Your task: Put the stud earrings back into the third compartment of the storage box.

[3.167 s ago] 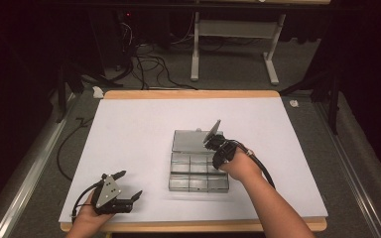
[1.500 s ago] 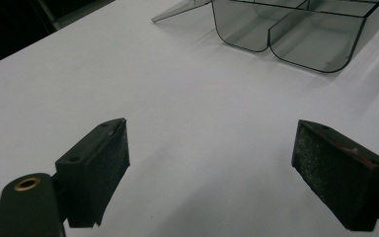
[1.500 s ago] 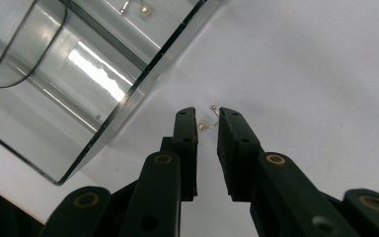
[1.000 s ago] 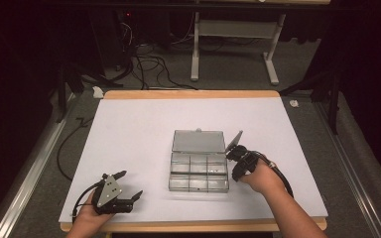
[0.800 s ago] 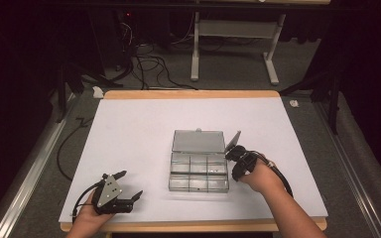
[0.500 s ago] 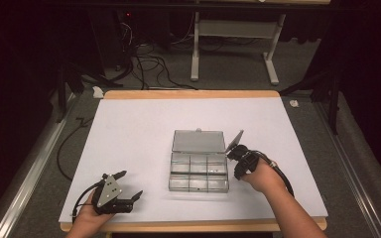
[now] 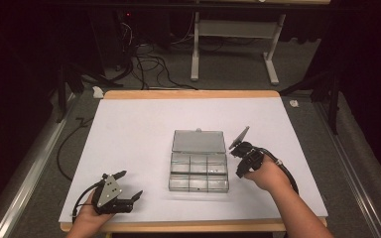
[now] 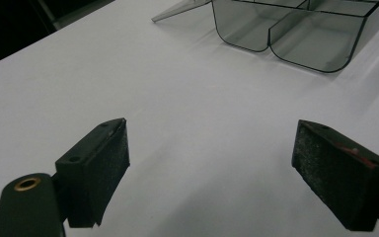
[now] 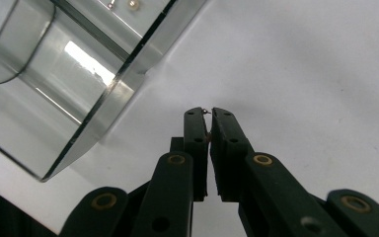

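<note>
In the right gripper view, a tiny thing [image 9: 207, 113] pinched at the closed tips at frame centre is too small to name, perhaps a wire. The clear box [image 9: 54, 69] is cut off at upper left.

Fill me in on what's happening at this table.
A person works at a white table with a gripper in each hand. A clear compartment box lies open in the middle, its lid flat behind it. The right gripper, just right of the box, has its jaws shut on a tiny wire-like piece, too small to identify. The left gripper rests open near the front edge, away from the box.
</note>
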`<state>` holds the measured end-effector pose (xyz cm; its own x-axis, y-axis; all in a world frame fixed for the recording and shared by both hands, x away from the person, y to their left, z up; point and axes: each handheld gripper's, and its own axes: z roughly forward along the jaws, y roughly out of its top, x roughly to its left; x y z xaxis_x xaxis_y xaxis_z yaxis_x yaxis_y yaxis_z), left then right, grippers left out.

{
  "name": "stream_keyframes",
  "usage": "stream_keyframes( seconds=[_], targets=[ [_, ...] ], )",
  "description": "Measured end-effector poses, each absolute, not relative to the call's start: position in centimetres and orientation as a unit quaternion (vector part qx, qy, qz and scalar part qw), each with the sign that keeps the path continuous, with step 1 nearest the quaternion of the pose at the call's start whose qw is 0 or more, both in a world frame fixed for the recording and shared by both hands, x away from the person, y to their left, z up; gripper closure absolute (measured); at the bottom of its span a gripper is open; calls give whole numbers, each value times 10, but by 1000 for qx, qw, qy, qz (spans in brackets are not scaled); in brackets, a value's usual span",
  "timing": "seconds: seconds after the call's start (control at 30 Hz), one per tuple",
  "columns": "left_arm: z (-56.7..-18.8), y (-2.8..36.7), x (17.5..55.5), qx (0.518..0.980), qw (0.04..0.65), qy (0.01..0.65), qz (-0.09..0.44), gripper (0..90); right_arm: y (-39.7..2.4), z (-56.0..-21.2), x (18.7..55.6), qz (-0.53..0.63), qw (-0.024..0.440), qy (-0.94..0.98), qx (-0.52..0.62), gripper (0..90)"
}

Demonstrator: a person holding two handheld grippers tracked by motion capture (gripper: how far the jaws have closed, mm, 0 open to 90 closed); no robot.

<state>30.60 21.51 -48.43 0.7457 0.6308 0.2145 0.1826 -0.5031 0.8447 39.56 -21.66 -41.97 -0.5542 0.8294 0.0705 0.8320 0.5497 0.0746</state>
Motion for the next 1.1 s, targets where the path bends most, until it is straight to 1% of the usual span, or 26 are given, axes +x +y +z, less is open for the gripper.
stream_keyframes(
  seconds=[0.07,0.13,0.3,0.97,1.1],
  targets=[
    [-484,215,306,827,435,246,258,151,-215,-416,394,-46,18,-871,-488,866],
    [-484,215,306,827,435,247,258,151,-217,-414,396,-52,13,-881,-470,866],
    [-484,215,306,827,435,247,258,151,-215,-405,395,-51,7,-883,-466,864],
    [-485,215,305,825,437,247,259,151,-210,-374,396,-54,-2,-881,-470,865],
    [-485,215,306,825,437,247,259,151,-209,-372,397,-55,-3,-883,-466,865]
  ],
)
